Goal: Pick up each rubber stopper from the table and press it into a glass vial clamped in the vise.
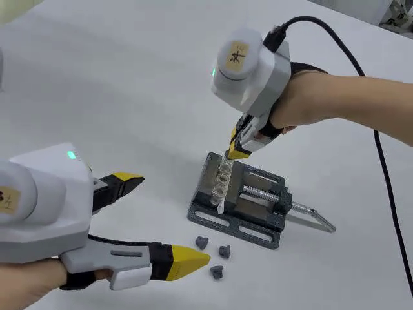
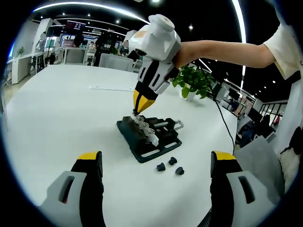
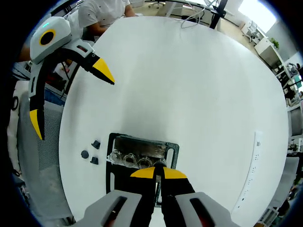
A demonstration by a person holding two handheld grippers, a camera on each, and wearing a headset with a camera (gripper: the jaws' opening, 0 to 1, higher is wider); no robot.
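**A:** Where does everything sit?

**B:** Your right claw (image 1: 233, 154) is pinched shut, tips down on the farthest of the vials (image 1: 222, 181) clamped in the vise (image 1: 239, 227). I can't tell whether a stopper is caught between the tips, because they hide it. Your left claw (image 1: 173, 218) gapes wide and holds nothing. It hangs over the counter (image 1: 129, 97) near three loose stoppers (image 1: 224, 250), which lie just in front of the vise.

**A:** What could go wrong?

**B:** If you push off-centre, a stopper probably cocks in the mouth or pops free and rolls off. Lean sideways and you could crack the glass or knock the vial next to it.

**A:** Which way do the vials point?

**B:** Each stands upright with its long axis vertical and its mouth up. The row runs along the vise jaws, away from you, so your press needs to go straight down.
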